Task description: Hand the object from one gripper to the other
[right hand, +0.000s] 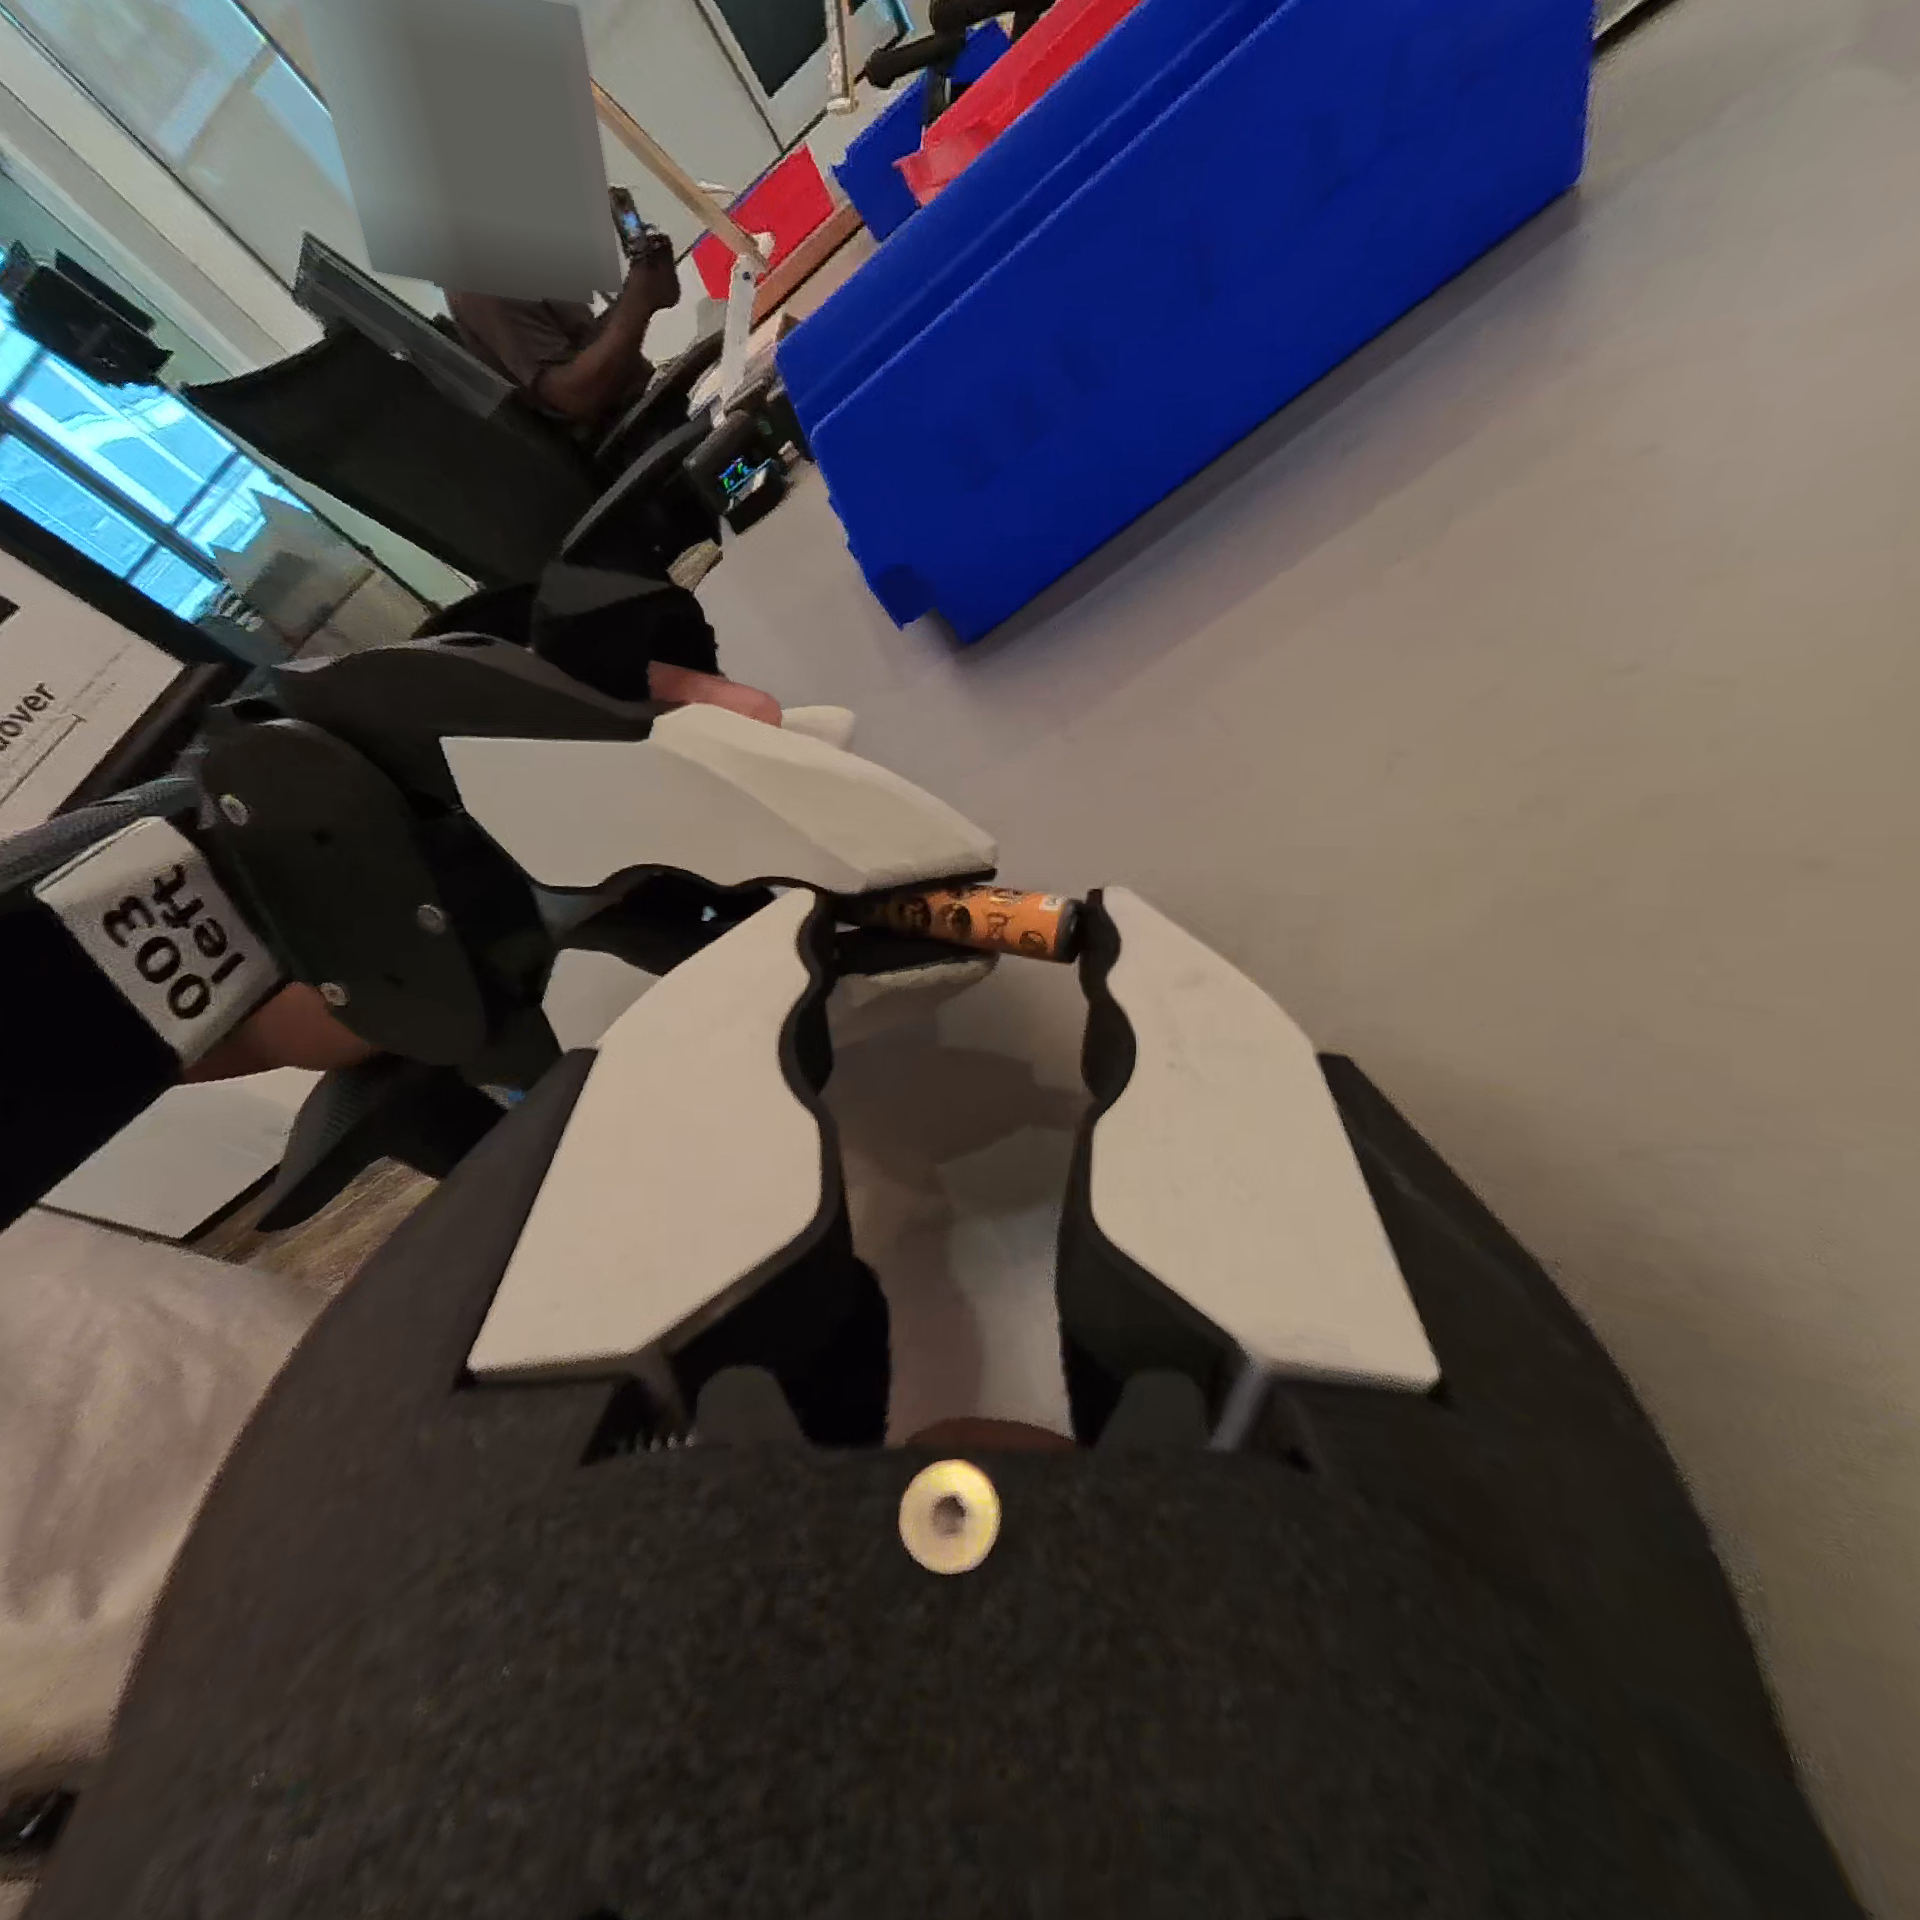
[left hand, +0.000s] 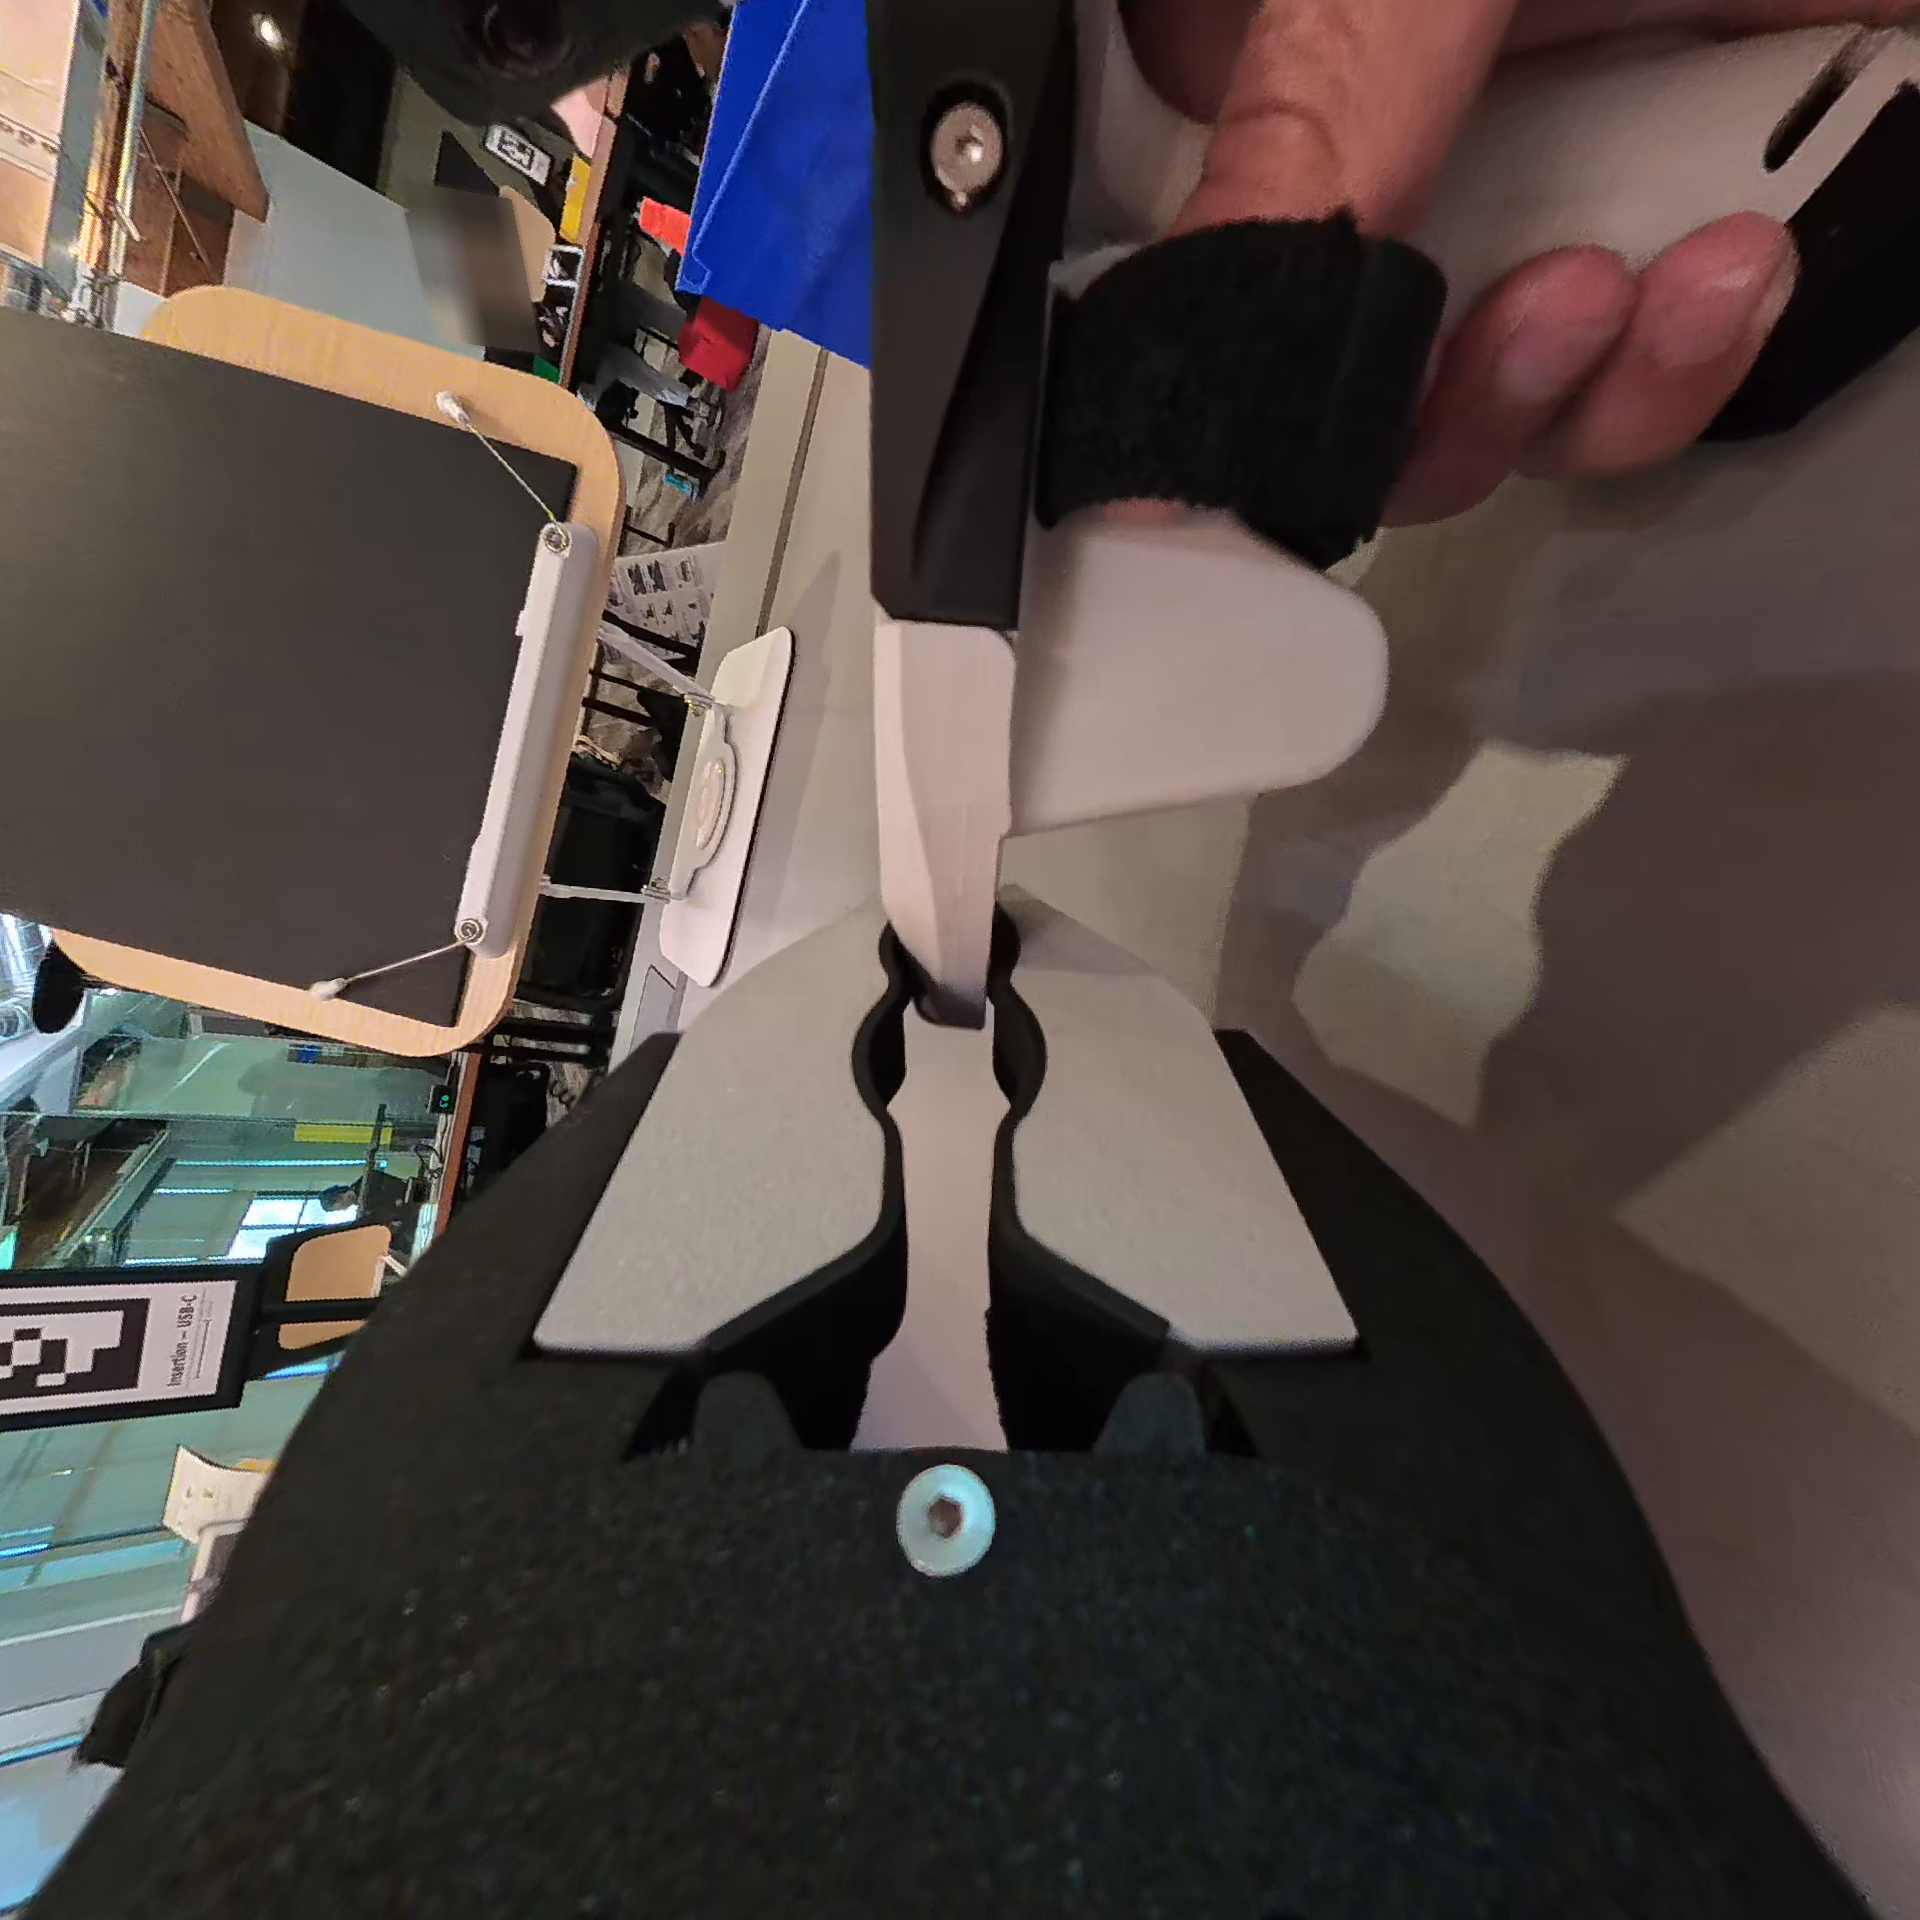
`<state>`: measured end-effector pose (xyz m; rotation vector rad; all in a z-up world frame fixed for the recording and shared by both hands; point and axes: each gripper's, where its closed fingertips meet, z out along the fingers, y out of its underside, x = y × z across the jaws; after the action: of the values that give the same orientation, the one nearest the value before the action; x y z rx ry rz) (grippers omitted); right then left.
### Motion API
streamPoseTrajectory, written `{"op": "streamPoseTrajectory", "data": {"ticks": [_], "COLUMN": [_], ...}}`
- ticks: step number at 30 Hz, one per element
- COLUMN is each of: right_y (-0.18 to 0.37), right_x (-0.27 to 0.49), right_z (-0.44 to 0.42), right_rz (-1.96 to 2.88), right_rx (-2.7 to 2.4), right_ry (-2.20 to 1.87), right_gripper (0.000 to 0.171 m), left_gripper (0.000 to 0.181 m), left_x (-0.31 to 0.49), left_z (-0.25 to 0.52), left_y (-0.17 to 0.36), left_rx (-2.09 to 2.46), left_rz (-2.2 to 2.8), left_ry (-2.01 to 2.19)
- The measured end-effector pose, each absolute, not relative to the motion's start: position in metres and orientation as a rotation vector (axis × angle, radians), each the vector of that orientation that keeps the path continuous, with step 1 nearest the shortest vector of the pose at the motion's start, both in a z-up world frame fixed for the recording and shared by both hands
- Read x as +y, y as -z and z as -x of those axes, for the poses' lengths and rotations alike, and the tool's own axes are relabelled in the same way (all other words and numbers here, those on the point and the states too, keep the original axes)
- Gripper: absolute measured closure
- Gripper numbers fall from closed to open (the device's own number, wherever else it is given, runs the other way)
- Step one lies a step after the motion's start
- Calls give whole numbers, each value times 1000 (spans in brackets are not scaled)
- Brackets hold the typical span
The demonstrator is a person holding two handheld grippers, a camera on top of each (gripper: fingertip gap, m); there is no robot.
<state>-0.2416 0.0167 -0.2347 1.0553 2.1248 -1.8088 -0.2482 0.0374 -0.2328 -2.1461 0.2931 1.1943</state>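
Note:
An orange cylinder with black print is held over the grey table. My left gripper comes in from the left and is shut on it, one white finger above and one below. In the left wrist view my left gripper is nearly closed, and only a dark bit of the cylinder shows between its tips. My right gripper is open, with its fingertips on either side of the cylinder's free end. One right gripper finger comes down in front of the left tips.
The grey table carries long blue bins at the back, with red bins behind them. A black board with a wooden frame and a white pad stand to the left. A person sits far behind. The grippers are tip to tip, or close to it.

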Motion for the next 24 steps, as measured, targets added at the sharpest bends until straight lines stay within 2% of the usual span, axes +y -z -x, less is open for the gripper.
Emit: {"op": "streamPoseTrajectory", "data": {"ticks": [7,10,14,18,20,24], "right_y": [235,234,231,227,229,230], "right_x": [24,43,68,67,56,34], "right_z": [245,257,270,265,258,247], "right_rz": [-1063,-1126,-1019,-657,-430,-175], "right_rx": [2083,2092,2559,3141,3378,3528], "right_ry": [1799,1840,1915,1889,1811,1768], "right_gripper": [126,126,126,126,126,127], "left_gripper": [167,158,154,150,150,150], "left_x": [35,25,21,26,28,35], "left_z": [247,254,263,254,251,235], "left_y": [232,231,237,230,223,227], "left_rx": [237,109,-296,-570,-605,-512], "left_rz": [2136,2145,2110,1885,1790,1860], "left_ry": [-1112,-1031,-481,232,388,391]}}
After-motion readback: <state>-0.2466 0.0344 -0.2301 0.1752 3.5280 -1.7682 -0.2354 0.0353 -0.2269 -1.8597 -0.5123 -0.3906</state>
